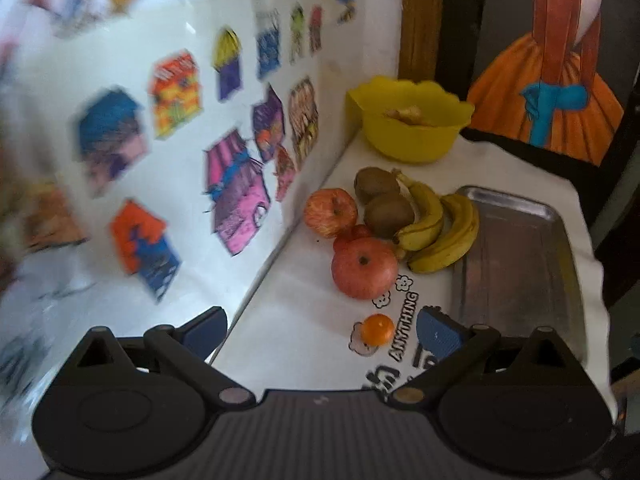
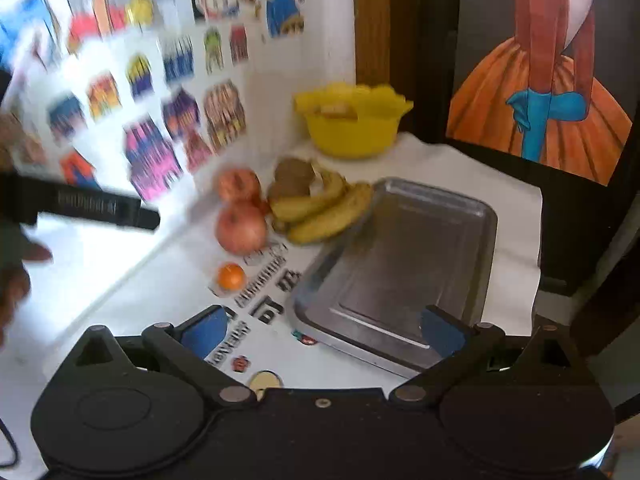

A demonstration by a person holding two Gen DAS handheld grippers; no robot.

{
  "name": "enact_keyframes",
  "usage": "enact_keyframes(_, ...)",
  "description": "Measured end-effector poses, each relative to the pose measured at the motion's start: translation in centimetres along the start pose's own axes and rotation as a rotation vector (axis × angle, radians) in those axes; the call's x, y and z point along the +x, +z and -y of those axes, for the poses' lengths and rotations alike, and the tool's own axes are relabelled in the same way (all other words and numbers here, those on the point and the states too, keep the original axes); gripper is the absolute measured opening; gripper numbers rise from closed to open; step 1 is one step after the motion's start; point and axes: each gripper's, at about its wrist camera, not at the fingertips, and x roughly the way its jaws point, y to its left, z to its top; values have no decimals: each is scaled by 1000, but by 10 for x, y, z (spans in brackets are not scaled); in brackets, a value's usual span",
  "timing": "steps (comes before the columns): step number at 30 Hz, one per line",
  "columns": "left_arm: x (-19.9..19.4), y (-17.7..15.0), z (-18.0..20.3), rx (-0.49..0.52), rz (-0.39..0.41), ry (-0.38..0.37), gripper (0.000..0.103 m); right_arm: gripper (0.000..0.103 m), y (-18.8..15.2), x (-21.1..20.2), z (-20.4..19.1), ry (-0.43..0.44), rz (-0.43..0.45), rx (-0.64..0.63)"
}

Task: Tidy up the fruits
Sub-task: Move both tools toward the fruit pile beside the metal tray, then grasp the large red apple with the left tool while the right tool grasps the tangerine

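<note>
Both grippers hang above the near edge of the worktop [image 1: 304, 288], empty, jaws spread wide: the left gripper [image 1: 320, 330] over the printed cloth, the right gripper [image 2: 320, 330] over the near corner of the tray [image 2: 400, 264], which lies bare on the right.

Nearest is the orange [image 1: 376, 329], alone on the cloth just left of the tray. It looks small, light and firm; being round, it would roll, so close across its widest part.

Farther back is the near apple [image 1: 363, 267], heavier, hard and smooth, apt to slip from a shallow grip.

The bananas [image 1: 444, 232] touch the tray's left rim; they bruise easily, so take them gently across the middle.

Then come two kiwis [image 1: 384, 204], soft-skinned, and a far apple [image 1: 330, 211].

Farthest is the bowl [image 1: 412, 124], by the wall.
</note>
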Motion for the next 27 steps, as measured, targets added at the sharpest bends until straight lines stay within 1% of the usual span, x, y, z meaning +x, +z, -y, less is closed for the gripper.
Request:
enact_keyframes(3, 28, 6, -4, -2, -30, -23, 103, 102, -3, 27, -12, -15, -40, -28)
enact_keyframes(7, 59, 8, -4, 6, -44, -36, 103, 102, -6, 46, -27, 41, -20, -56)
enact_keyframes(8, 64, 9, -4, 7, -53, -37, 103, 102, -6, 53, -32, 50, -30, -68)
enact_keyframes(10, 73, 11, -2, 13, -59, -69, 103, 102, -6, 66, -41, 61, -45, -93)
enact_keyframes(11, 77, 12, 0, 27, -52, -87, 103, 102, -8, 71, -45, 67, -33, -107)
enact_keyframes(14, 90, 14, 5, 68, -40, -98, 103, 101, -10, 88, -53, 99, 23, -133)
enact_keyframes(16, 102, 15, 7, 79, -43, -109, 103, 94, -10, 102, -54, 130, 40, -129)
enact_keyframes(19, 119, 16, 9, 90, -50, -88, 103, 89, -13, 118, -51, 162, 90, -96)
enact_keyframes(21, 127, 14, 8, 86, -45, -87, 103, 89, -16, 126, -49, 200, 135, -76)
enact_keyframes(23, 133, 11, 7, 83, -49, -88, 102, 87, -19, 132, -47, 215, 149, -75)
enact_keyframes(27, 141, 8, 6, 76, -57, -107, 102, 82, -21, 141, -52, 227, 148, -84)
